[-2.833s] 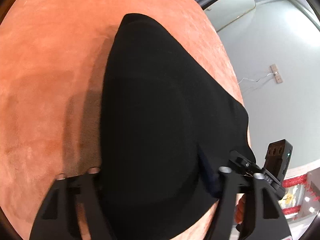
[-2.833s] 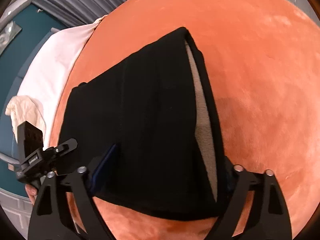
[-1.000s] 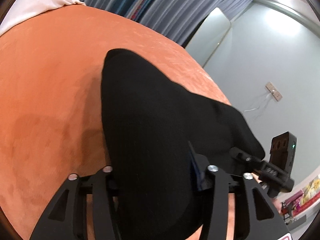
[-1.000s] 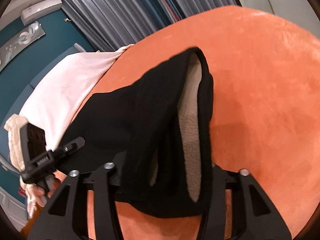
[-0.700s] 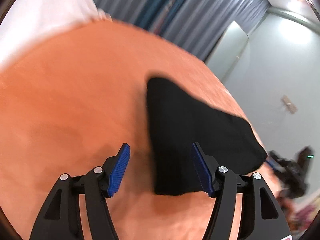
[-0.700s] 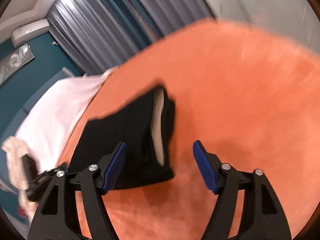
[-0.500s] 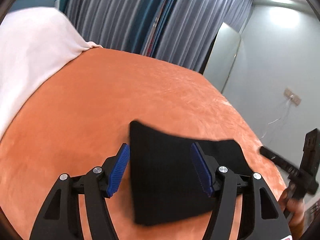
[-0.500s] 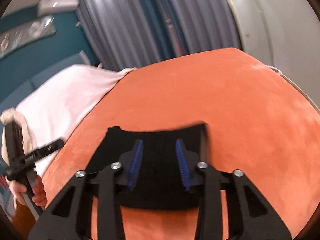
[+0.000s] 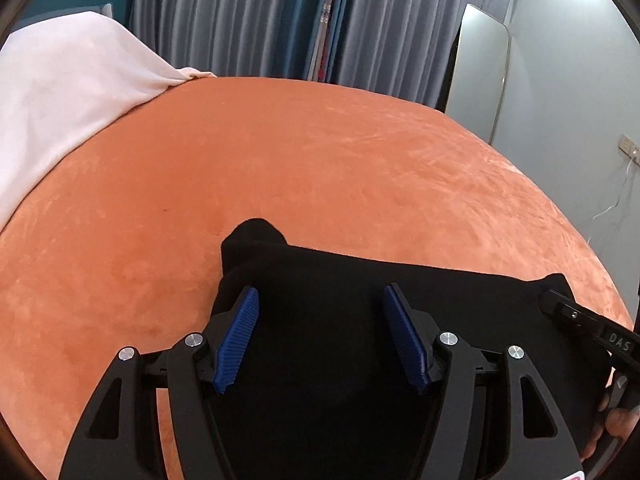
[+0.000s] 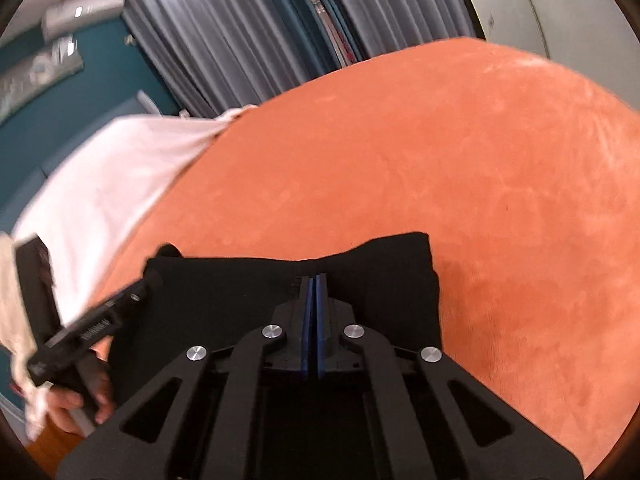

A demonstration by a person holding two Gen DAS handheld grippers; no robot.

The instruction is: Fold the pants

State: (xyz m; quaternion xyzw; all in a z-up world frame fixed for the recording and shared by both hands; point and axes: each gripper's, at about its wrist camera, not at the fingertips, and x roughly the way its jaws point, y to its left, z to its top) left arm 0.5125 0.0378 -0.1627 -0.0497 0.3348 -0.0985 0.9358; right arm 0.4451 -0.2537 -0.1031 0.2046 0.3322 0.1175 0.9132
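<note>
The black pants (image 9: 360, 276) lie folded in a flat rectangle on the orange bed cover (image 9: 320, 160). My left gripper (image 9: 320, 291) hovers over their near left part, open, its blue pads (image 9: 240, 332) wide apart with nothing pinched. In the right wrist view the pants (image 10: 384, 264) show as the same dark block. My right gripper (image 10: 315, 280) stands above their near edge, shut, pads pressed together with no cloth between them. Each view catches the other gripper at its side: the right one (image 9: 576, 320) and the left one (image 10: 100, 320), held by a hand (image 10: 76, 400).
A white sheet (image 9: 60, 100) covers the bed's far left end. Grey-blue curtains (image 9: 260, 20) hang behind the bed, with a mirror (image 9: 480, 72) and a wall socket (image 9: 628, 146) to the right. Orange cover spreads beyond the pants.
Both grippers let go of the pants and drew back toward me. The pants went from hanging in the jaws to lying folded flat. The right jaws closed; the left stayed wide.
</note>
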